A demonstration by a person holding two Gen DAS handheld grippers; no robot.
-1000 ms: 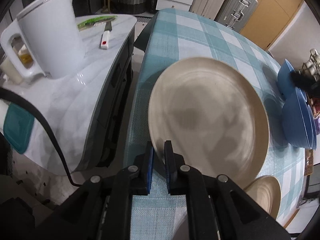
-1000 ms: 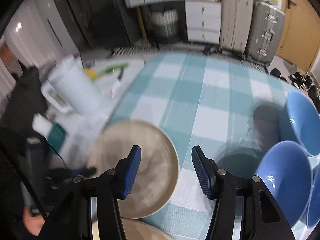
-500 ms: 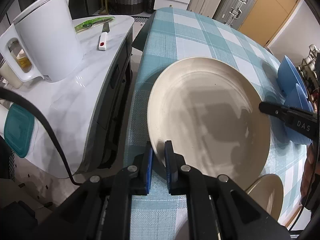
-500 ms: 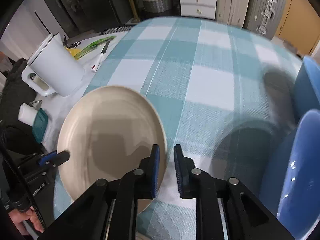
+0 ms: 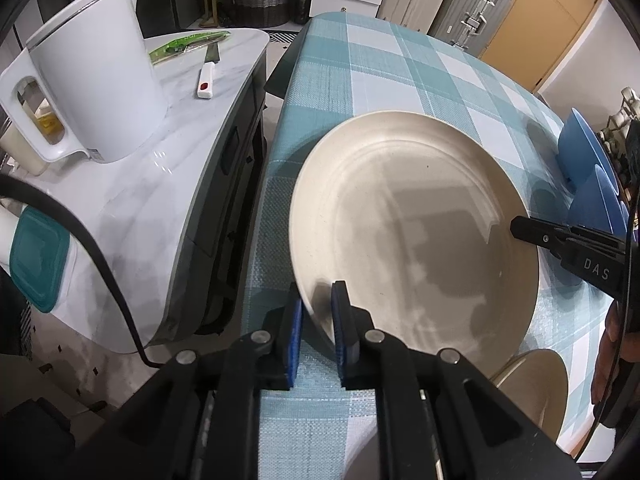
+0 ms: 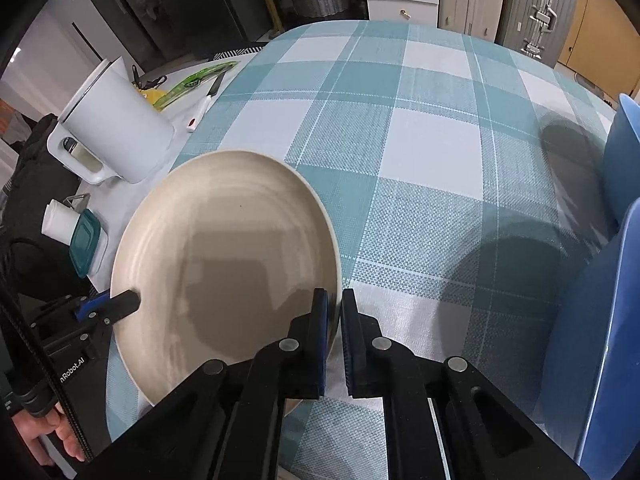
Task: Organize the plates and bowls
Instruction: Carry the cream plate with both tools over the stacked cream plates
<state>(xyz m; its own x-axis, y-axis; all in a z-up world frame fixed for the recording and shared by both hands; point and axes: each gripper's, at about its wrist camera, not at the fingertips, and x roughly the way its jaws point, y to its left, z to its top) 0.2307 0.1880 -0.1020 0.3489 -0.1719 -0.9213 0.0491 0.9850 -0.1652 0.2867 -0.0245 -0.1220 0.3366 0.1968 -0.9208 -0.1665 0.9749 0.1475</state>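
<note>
Right wrist view: the right gripper [image 6: 334,316], spread wide a second ago, is now clamped on the beige plate [image 6: 224,268] rim opposite the left gripper [image 5: 316,312], likewise clamped there, so a two-handed lift is judged ready.

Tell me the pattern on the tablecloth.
Teal and white checks on the tablecloth, clearest in the right wrist view.

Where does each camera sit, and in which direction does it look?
Left wrist: on the left gripper, looking steeply down its fingers at the beige plate; a hand at right.
Right wrist: on the right gripper, looking down at the same plate.
Shared: plate, white kettle, checked tablecloth, both grippers clamping opposite rims.
</note>
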